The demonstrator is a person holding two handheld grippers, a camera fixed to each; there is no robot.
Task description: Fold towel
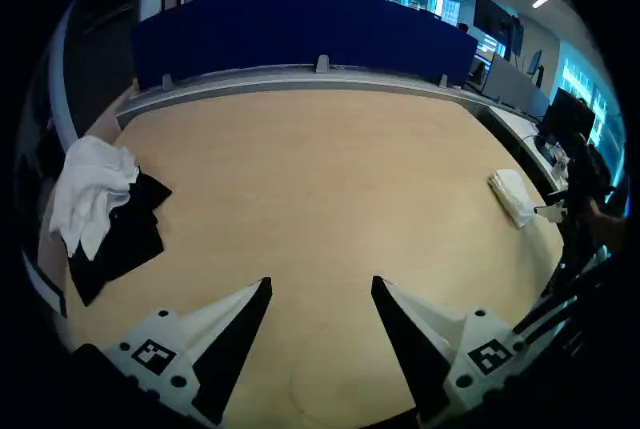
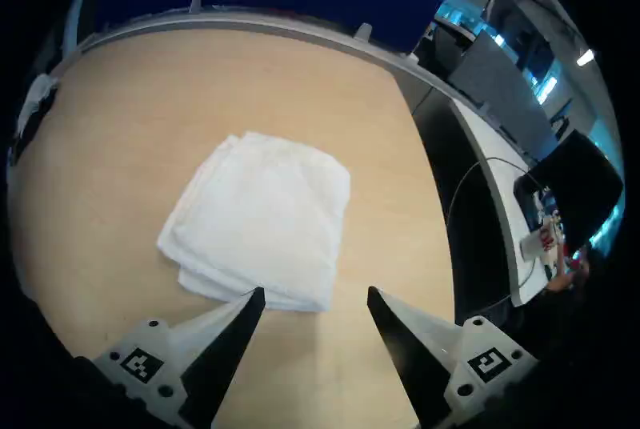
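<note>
Worktop carries a loose white-and-black cloth pile at its left edge in the left gripper view. Folded towel lies flat just ahead of right tongs, which are wide and empty. Left tongs are wide and empty, well apart from both. Fold looks done: back right tongs straight off, don't snag the near edge.

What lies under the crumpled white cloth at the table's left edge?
A black cloth, sticking out beside the white cloth. Whatever else lies beneath is covered.
</note>
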